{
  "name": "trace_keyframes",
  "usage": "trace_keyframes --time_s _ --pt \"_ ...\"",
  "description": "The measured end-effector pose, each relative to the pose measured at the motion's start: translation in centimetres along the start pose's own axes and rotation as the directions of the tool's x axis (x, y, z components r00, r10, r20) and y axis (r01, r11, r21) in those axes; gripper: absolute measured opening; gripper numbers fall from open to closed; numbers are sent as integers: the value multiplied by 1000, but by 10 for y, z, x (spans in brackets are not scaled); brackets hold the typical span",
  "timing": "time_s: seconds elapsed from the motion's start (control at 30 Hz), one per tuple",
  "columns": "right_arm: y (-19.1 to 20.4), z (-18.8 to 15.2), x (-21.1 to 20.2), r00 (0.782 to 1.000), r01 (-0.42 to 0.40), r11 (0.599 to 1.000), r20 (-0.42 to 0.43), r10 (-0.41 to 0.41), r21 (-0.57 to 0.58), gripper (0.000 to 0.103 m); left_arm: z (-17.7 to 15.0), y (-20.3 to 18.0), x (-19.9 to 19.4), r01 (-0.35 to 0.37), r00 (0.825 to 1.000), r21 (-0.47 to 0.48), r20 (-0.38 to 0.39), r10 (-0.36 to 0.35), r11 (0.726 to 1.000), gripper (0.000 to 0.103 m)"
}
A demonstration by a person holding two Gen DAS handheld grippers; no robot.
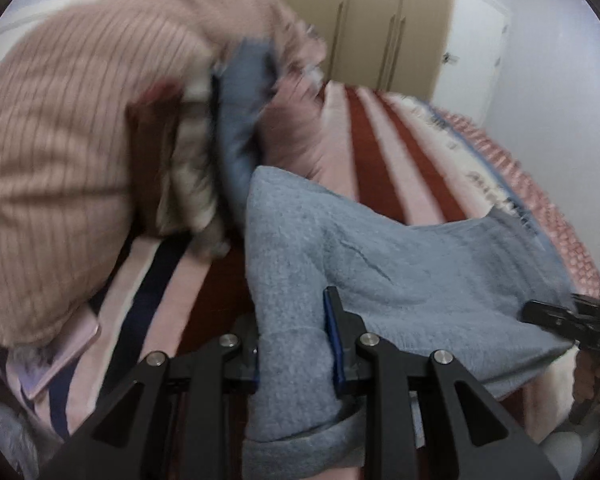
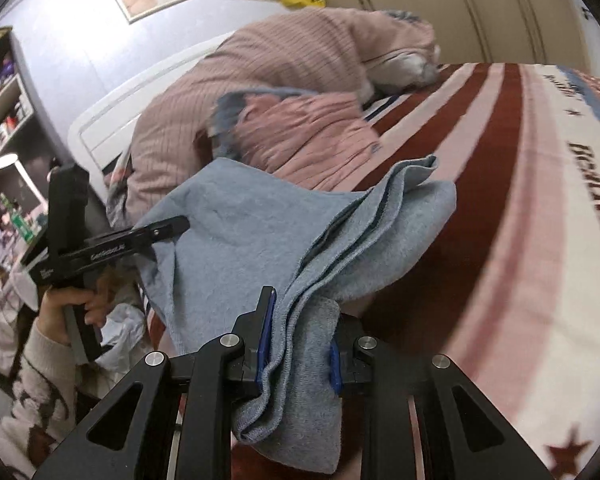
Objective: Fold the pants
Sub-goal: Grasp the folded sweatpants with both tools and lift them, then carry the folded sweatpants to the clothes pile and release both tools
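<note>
The pants are grey-blue fleece (image 1: 380, 276), folded in layers and lifted over the striped bed. My left gripper (image 1: 296, 344) is shut on one bunched end of them. My right gripper (image 2: 300, 336) is shut on the other end, where several layered edges (image 2: 340, 248) hang to the right. The left gripper also shows in the right wrist view (image 2: 168, 230), its tip against the pants' left edge. The right gripper shows at the right edge of the left wrist view (image 1: 560, 316).
A red, pink and white striped blanket (image 2: 500, 200) covers the bed. A heap of pink ribbed clothes (image 1: 60, 160) lies on it behind the pants, also in the right wrist view (image 2: 268, 92). Beige wardrobe doors (image 1: 364, 20) stand behind. Shelves (image 2: 4, 120) stand at left.
</note>
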State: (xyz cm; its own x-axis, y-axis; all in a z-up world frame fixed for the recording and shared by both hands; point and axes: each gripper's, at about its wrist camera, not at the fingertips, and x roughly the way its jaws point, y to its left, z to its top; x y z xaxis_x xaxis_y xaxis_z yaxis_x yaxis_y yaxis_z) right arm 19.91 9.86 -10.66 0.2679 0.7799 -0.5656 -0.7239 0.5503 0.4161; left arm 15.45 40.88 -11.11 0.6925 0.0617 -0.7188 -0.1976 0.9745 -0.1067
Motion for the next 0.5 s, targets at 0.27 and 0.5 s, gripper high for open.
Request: trace_keyframes --time_s 0.27,0.5 --pt "0 -27 19 997 0 1000 -71 -1 -23 20 -26 2 24 -84 994 18 -70 85 996 29" --pt "-2 -25 14 996 -3 999 -86 0 -34 24 -23 -3 19 -157 985 31 -71 158 987 36"
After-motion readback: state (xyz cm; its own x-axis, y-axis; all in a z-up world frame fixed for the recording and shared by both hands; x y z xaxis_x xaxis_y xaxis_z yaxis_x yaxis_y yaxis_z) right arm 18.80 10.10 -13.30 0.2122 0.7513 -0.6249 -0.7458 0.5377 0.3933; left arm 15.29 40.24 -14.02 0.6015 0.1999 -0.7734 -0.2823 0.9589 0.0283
